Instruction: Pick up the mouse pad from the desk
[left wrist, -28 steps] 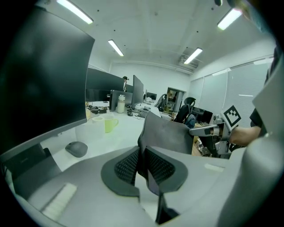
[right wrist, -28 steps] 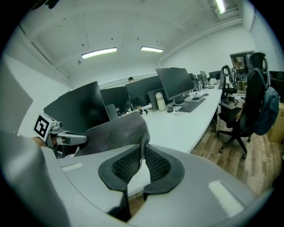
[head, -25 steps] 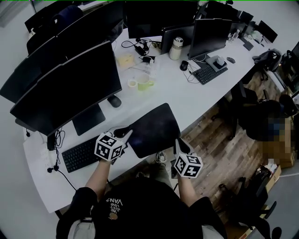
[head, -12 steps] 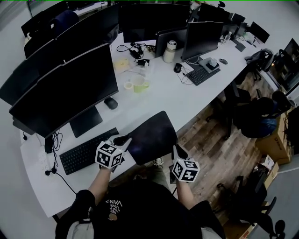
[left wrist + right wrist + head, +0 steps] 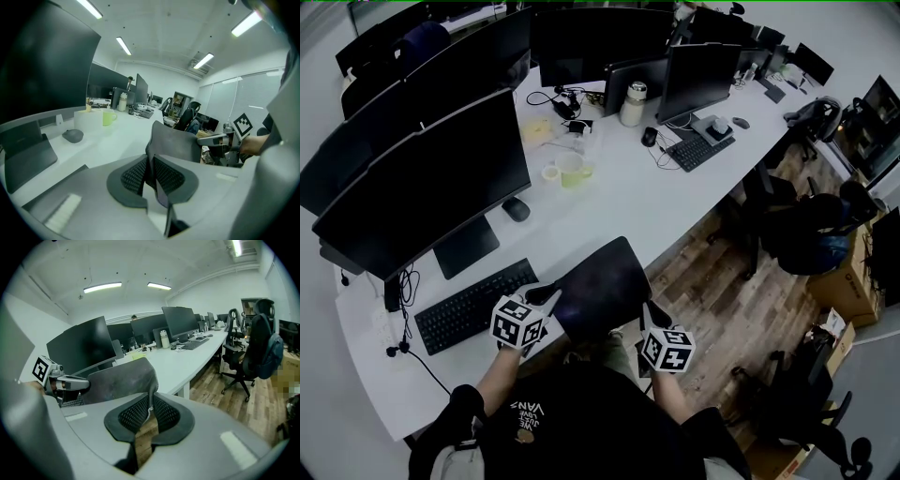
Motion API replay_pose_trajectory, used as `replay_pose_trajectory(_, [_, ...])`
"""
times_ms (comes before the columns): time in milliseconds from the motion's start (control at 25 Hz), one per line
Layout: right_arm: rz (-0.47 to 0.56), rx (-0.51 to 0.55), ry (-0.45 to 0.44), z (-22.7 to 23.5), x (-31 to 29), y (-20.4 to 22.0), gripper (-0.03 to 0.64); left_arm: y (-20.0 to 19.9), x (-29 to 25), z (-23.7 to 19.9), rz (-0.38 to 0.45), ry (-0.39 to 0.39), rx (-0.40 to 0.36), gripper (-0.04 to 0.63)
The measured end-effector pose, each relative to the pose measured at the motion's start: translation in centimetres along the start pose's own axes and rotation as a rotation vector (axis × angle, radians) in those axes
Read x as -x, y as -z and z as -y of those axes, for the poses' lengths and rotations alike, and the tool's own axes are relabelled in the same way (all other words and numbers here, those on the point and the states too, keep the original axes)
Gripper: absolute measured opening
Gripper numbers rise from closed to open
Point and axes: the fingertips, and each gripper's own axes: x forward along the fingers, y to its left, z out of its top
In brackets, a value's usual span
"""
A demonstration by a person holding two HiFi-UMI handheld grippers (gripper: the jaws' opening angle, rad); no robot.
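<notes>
Out on the left, the black keyboard (image 5: 473,305) lies just beside the left gripper (image 5: 551,295), on its outer side, and a big dark monitor (image 5: 422,187) stands beyond that. Ahead of the left gripper and off to its left sits a grey mouse (image 5: 72,135), with a green mug (image 5: 108,117) further along the white desk (image 5: 675,202).

Now the left gripper itself: its jaws are pinched down on the near left corner of the mouse pad (image 5: 605,286), with the thin dark sheet squeezed between the ribbed pads. From that grip the pad rises up and away, curving.

In the middle, the mouse pad is up off the desk and hangs between the two tools. Its far edge sits over the desk's near rim, and its near edge is out past it, above the person's lap.

Over to the right, the right gripper (image 5: 652,309) has its jaws clamped on the pad's near right corner, and the edge of the sheet runs straight into the pinch. Beyond this gripper's outer side there's wooden floor (image 5: 741,291), and office chairs (image 5: 248,352) stand well apart from it.
</notes>
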Motion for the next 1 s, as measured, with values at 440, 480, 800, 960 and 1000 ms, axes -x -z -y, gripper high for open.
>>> replay_pose_trajectory(440, [-0.007,-0.045,0.007,0.5,0.0,0.6,0.034,0.3,-1.0,0.5,-0.021,0.027,-0.022,0.043])
replay_pose_trajectory(480, [-0.003,-0.049,0.009,0.6,0.0,0.5,0.034,0.2,-1.1,0.5,-0.020,0.028,-0.023,0.043])
replay_pose_trajectory(800, [0.003,-0.053,0.008,1.0,-0.3,0.0,0.034,-0.4,-1.6,0.4,-0.012,0.021,-0.020,0.043])
replay_pose_trajectory(960, [0.000,-0.052,0.004,0.9,-0.5,-0.2,0.034,-0.5,-1.5,0.1,-0.011,0.013,-0.014,0.043])
replay_pose_trajectory(1000, [-0.001,-0.051,0.003,0.8,-0.6,-0.3,0.034,-0.5,-1.5,0.0,-0.010,0.011,-0.014,0.043])
